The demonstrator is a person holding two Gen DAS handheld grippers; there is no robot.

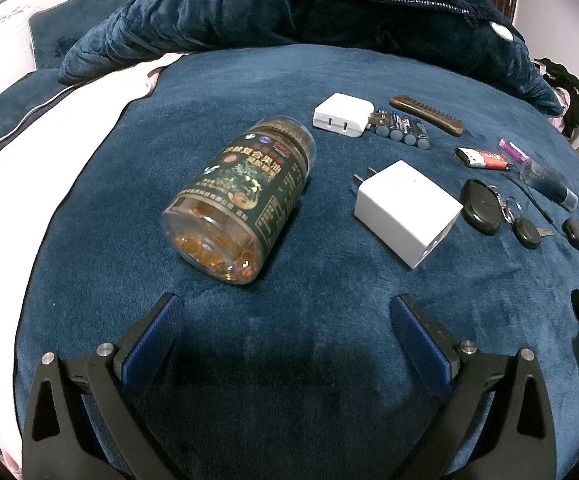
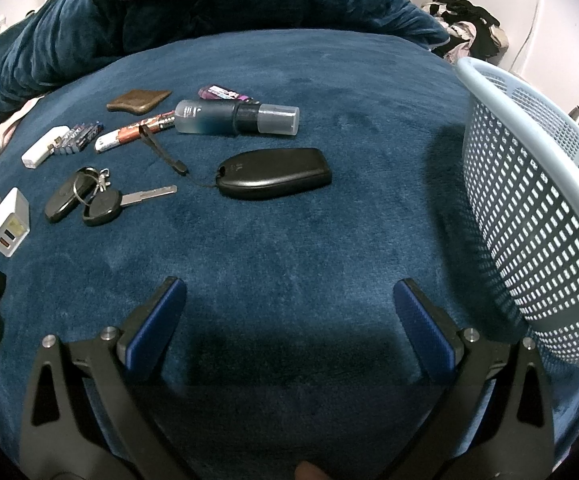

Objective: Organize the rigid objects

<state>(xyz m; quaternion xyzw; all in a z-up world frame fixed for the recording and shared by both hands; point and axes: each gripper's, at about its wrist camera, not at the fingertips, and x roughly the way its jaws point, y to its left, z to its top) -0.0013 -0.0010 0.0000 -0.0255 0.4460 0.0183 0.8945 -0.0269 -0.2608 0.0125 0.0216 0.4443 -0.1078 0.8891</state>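
Rigid items lie on a blue plush blanket (image 1: 249,80). In the left wrist view a capsule bottle (image 1: 241,200) lies on its side just ahead of my left gripper (image 1: 285,308), which is open and empty. Right of it are a white charger (image 1: 405,212), a white plug adapter (image 1: 341,116), batteries (image 1: 403,128), a wooden comb (image 1: 425,114), a lighter (image 1: 483,159) and keys (image 1: 497,212). In the right wrist view my right gripper (image 2: 289,292) is open and empty. Ahead lie a black key fob (image 2: 277,178), a blue spray bottle (image 2: 237,119) and keys (image 2: 89,198).
A light blue perforated basket (image 2: 529,200) stands at the right of the right wrist view. A person in dark blue clothing (image 1: 329,0) sits behind the blanket. A pile of clothes (image 2: 465,28) lies at the far right. White bedding (image 1: 49,140) shows at the left.
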